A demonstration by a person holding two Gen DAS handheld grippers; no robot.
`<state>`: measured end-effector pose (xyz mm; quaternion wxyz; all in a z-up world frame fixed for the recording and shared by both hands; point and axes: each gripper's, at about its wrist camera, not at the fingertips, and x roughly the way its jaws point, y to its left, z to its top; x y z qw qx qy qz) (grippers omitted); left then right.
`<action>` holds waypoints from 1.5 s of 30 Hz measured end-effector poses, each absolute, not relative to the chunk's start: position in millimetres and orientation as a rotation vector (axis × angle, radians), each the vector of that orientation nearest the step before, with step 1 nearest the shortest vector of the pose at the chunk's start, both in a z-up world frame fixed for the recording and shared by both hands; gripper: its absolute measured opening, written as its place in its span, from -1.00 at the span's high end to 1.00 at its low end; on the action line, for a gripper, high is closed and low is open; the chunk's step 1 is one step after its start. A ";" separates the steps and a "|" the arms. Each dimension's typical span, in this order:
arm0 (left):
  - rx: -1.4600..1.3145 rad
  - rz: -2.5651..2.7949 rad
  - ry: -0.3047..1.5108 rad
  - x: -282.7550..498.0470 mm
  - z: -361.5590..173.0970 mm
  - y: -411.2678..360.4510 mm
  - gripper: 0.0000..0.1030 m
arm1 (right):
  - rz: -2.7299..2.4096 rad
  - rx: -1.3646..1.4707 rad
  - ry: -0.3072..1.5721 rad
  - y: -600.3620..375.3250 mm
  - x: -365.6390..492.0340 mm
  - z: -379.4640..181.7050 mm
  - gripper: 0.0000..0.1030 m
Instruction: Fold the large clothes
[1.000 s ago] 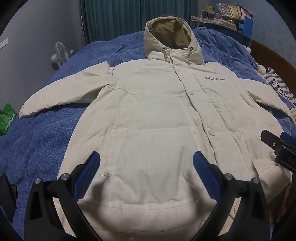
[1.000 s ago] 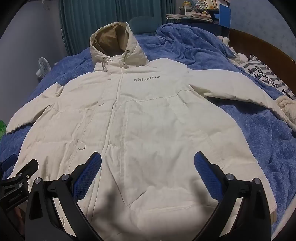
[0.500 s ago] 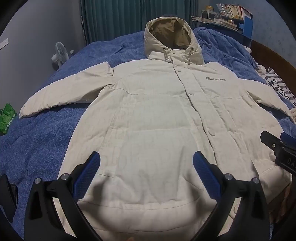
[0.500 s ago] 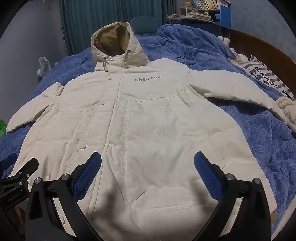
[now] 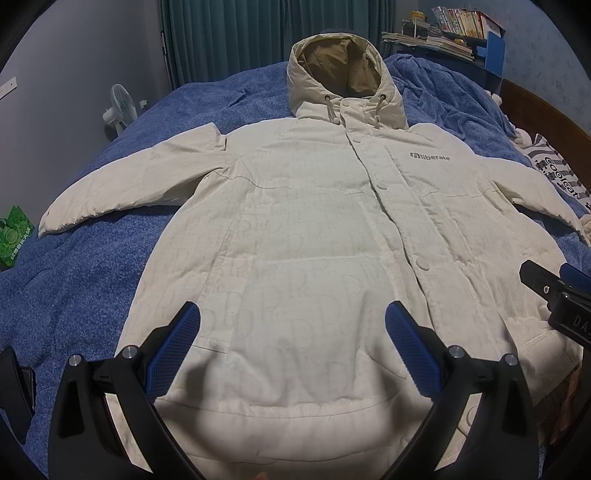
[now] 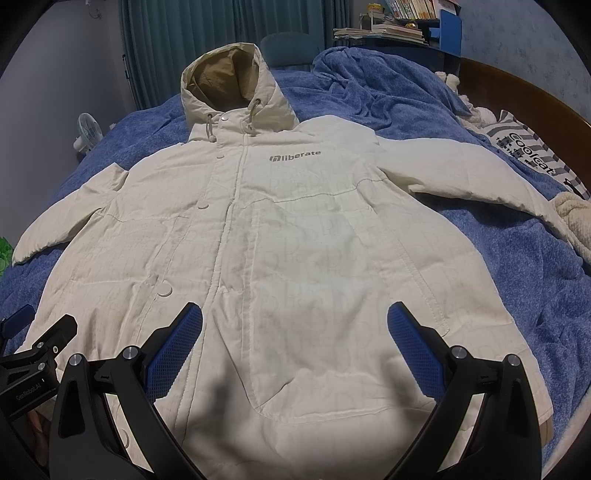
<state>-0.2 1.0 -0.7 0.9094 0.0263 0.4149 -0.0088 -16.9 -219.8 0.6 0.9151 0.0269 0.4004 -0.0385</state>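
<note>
Home bedroom: bed (image 5: pixel 92 280), curtains (image 5: pixel 236 33).

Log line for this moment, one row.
phase: pre-grasp | left gripper: open | right gripper: open | hooded coat: flat, unfolded, on blue blanket

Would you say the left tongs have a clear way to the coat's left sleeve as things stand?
Probably yes. The left tongs hang open over the coat's hem, and the left sleeve lies flat on the blue blanket with nothing on it.
</note>
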 end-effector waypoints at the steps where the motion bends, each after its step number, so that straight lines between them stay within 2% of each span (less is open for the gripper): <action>1: 0.053 -0.018 0.856 -0.5 -0.7 0.9 -0.87 | -0.080 0.056 0.824 -219.5 -16.7 0.2 -0.88; 45: 0.046 -0.019 0.868 2.9 -4.3 2.3 -0.87 | -0.080 0.063 0.831 -219.9 -15.9 0.1 -0.88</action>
